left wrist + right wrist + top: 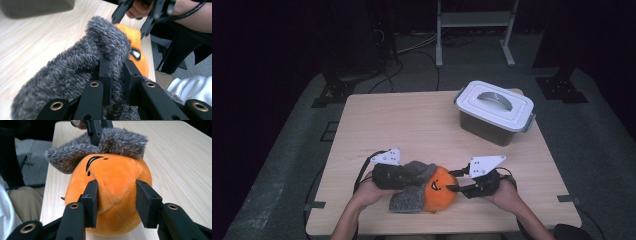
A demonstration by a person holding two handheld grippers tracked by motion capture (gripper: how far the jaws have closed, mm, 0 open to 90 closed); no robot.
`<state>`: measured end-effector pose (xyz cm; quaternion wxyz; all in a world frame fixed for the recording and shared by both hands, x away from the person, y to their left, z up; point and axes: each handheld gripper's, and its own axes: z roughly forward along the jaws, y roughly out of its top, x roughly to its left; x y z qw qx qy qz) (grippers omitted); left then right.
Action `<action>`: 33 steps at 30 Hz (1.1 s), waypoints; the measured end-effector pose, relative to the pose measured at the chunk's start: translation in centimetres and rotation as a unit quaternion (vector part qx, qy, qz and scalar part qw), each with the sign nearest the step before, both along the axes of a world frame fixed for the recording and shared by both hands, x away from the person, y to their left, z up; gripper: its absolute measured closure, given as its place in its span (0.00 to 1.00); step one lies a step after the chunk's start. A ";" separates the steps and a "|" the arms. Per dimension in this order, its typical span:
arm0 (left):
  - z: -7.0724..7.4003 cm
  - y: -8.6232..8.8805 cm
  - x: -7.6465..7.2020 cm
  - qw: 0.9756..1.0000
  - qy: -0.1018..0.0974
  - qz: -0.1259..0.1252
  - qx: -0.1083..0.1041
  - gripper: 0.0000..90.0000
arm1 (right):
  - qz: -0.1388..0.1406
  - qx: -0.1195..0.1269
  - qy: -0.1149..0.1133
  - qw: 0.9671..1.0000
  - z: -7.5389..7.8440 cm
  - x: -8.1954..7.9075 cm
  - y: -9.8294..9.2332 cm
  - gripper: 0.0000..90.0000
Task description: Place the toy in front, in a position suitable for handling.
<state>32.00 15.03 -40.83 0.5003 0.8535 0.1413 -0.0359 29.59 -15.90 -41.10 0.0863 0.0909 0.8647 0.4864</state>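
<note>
Plush [441,192]: orange, round, near front edge of table [412,125], grey hat [412,197] pulled over its left side. Left to right, we see: left gripper [404,175] with jaws pinched tight on fold of hat [82,75]; plush [112,185] between both grippers; right gripper [457,187] with pads [91,202] on both sides of orange body, pressing into fabric. Farther right, toward back: grey bin [494,112], lid on, well apart.

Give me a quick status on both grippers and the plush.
Left gripper shut on the fuzzy grey hat. Right gripper pinching the round orange plush toy, pads on its sides. Lidded grey plastic box stands far off, nothing blocking.
</note>
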 end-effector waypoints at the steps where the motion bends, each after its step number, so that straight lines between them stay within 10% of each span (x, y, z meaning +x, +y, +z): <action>1: -0.1 0.1 0.0 1.000 0.000 0.002 0.002 0.88 | -0.001 0.010 0.008 1.000 0.0 0.0 -0.1 0.55; 7: -0.1 0.2 0.0 1.000 0.002 0.003 0.003 0.88 | -0.015 0.007 0.076 0.997 -1.2 1.0 -0.6 0.39; 21: 1.3 -1.5 -0.5 0.999 -0.019 -0.016 -0.024 0.88 | -0.022 0.001 0.020 1.000 -0.6 -0.1 1.2 0.62; 27: -0.2 0.8 0.5 1.000 0.003 0.021 -0.018 0.88 | -0.019 0.007 0.033 0.999 -0.9 0.3 0.5 0.64; 33: -0.4 0.6 0.2 1.000 0.013 0.010 -0.018 0.88 | -0.017 0.032 0.095 0.995 -1.0 1.2 -0.1 0.42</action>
